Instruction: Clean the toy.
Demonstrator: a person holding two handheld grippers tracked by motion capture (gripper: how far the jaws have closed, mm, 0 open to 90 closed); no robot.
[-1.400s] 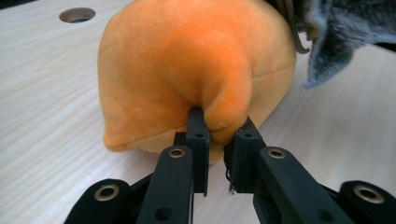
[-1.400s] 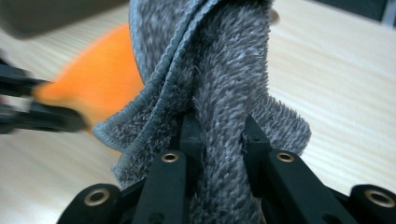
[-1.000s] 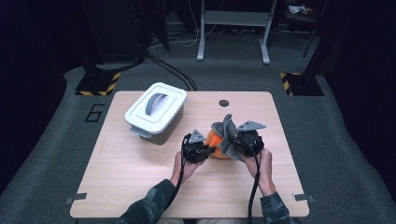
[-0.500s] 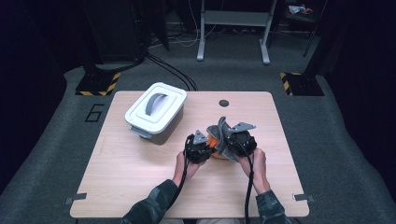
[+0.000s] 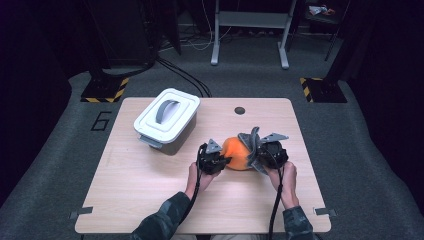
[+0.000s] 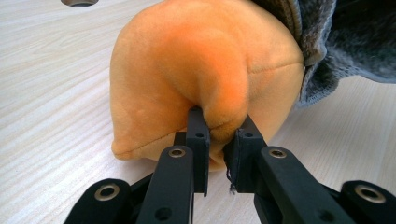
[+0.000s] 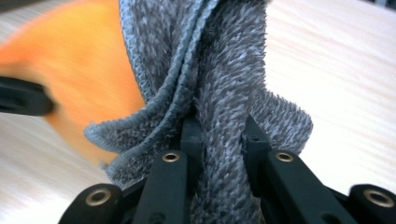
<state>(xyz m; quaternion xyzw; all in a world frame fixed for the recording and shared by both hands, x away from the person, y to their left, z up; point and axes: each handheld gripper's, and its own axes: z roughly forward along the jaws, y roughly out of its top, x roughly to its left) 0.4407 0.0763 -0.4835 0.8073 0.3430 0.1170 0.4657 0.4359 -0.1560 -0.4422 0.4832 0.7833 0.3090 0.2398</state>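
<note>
From the high view, the orange plush toy (image 5: 236, 152) lies on the pale wooden worktop (image 5: 150, 190), right of its middle, with the left claw (image 5: 220, 161) at its left side and the right claw (image 5: 256, 156) at its right, where a grey fuzzy cloth (image 5: 251, 142) stands up against the toy. From that height the grips themselves are too small to read; the two gripper views supply them. The left gripper view looks along its black jaws, which are pressed together on a fold of the orange plush toy (image 6: 201, 70), the fabric bunched and drawn out between the pads, while the rest of the toy sits on the wood and the grey fuzzy cloth (image 6: 336, 42) covers its upper right. The right gripper view shows its jaws pinching a thick gathered fold of the grey fuzzy cloth (image 7: 224, 93), which rises between them in layered edges, with the orange plush toy (image 7: 70, 60) blurred behind at the left. The high view alone gives the surroundings: a white lidded box (image 5: 166, 119) with a grey handle stands on the worktop's left rear part, well apart from the toy, and a small dark round hole (image 5: 239, 110) sits near the far edge.
</note>
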